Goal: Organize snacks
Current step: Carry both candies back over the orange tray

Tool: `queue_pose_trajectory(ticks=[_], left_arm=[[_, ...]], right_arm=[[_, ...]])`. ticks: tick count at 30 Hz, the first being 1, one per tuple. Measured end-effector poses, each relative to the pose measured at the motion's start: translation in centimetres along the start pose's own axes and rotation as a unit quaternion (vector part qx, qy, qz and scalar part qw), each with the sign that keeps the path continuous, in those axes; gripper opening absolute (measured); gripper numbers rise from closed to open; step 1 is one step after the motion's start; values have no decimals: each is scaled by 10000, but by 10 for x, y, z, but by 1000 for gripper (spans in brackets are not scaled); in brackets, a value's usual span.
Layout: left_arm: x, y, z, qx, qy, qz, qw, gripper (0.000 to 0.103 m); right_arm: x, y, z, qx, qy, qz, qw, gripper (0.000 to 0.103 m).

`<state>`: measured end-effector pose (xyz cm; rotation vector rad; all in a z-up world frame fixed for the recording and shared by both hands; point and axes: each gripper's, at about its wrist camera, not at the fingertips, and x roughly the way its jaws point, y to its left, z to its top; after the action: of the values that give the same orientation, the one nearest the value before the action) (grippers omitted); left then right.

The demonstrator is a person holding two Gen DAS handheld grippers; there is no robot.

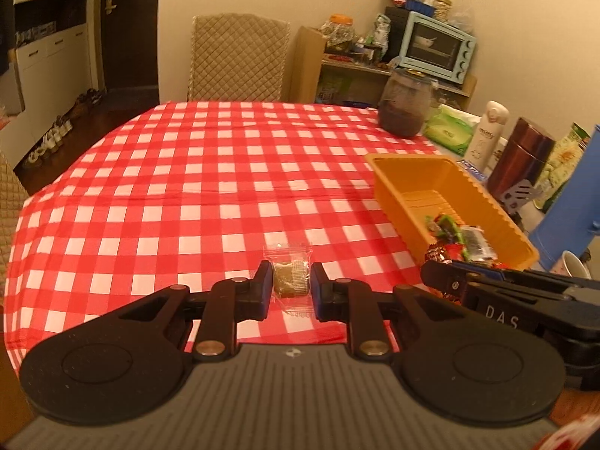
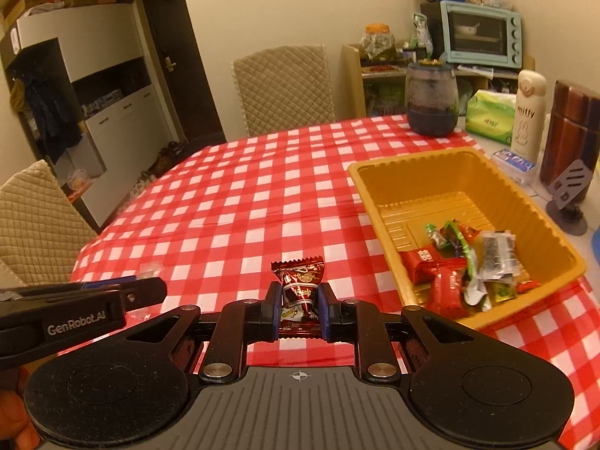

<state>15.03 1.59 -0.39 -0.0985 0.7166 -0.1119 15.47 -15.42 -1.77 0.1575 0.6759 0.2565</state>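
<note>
A red-and-white checked cloth [image 1: 210, 172] is spread over the worktop, and two snacks are being dealt with at once. In the left wrist view, a small clear-wrapped snack [image 1: 291, 275] with a tan block inside is seen lying flat on the cloth, right between the jaws of the left gripper [image 1: 291, 285]; the jaws are set apart on either side of it, with a sliver of gap showing on each side, so nothing is actually clamped there. In the right wrist view, a dark red wrapped candy [image 2: 299, 292] is pinched upright by the right gripper [image 2: 299, 309], with the jaws pressed against both of its sides and its crimped top sticking up above them. An orange tray [image 2: 378, 202] is parked on the cloth just to the right of both grippers, and a little heap of wrapped snacks [image 2: 459, 266] (red, green and a dark one) is piled in its near corner, the rest of the tray floor being bare. Behind the tray, a dark glass jar [image 2: 431, 99], a green tissue pack [image 2: 489, 116] and a white bottle [image 2: 528, 112] are lined up along the far edge. A quilted beige chair [image 1: 238, 58] is pushed up at the far side of the worktop.
</note>
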Motion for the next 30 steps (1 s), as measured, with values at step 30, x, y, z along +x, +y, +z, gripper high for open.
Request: queue_pose_trajectory(ticks=[30], left_arm=[[-31, -70, -3, 435, -77, -481, 9979, 19]], right_arm=[[-83, -75, -5, 331, -328, -725, 9963, 20]])
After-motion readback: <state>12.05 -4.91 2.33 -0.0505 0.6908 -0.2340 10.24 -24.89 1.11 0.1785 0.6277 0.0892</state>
